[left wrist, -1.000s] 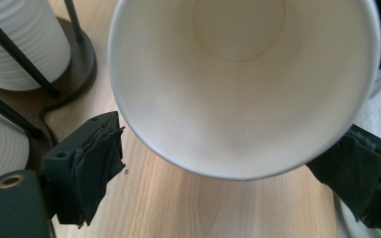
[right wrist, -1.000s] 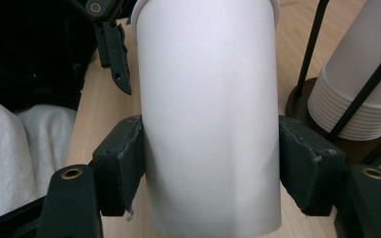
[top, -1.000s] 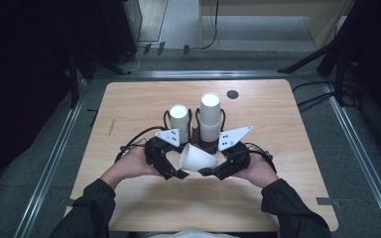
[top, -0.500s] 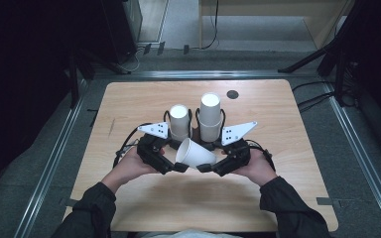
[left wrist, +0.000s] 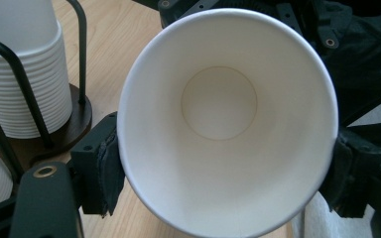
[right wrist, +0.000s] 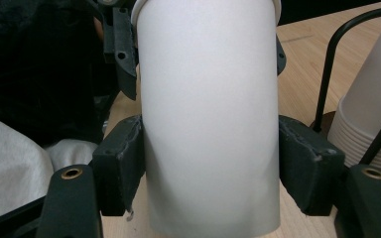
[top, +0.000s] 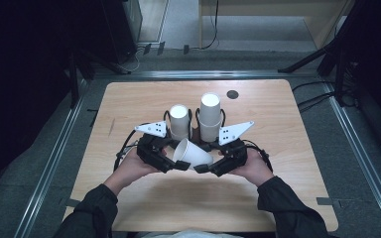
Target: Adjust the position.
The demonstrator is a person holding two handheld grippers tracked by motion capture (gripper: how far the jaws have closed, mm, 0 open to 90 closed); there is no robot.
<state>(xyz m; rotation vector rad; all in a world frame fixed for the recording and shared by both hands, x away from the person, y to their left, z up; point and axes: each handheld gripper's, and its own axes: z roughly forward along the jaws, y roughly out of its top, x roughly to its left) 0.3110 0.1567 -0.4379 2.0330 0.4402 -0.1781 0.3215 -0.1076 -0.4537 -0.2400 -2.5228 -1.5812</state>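
A white paper cup [top: 192, 153] is lying on its side in the air above the near middle of the table [top: 287, 148], held between the two grippers – its open mouth pointing left toward the left gripper [top: 178, 163], its base toward the right gripper [top: 202, 168]. The right gripper is clamping the cup's body: in the right gripper view the cup [right wrist: 211, 114] is sitting squarely between the two black pads, both pressing on its white wall. The left gripper's jaws have just been closing around the rim end, and in the left gripper view the cup [left wrist: 228, 163] is facing the camera mouth-first, its round bottom showing deep inside, with a pad touching the rim on each side and the rim looking slightly squeezed out of round – so this gripper, too, is gripping the cup. Both hands are coming in from the near edge in dark sleeves, the grey three-cornered plates on the grippers pointing outward. Just beyond the cup, two stacks of white cups are standing in black wire holders: the left stack [top: 179, 120] is the shorter one and the right stack [top: 210, 115] the taller. The held cup is hanging just near of them, apart from both. A small dark disc [top: 232, 94] is lying farther off on the table, right of the stacks.
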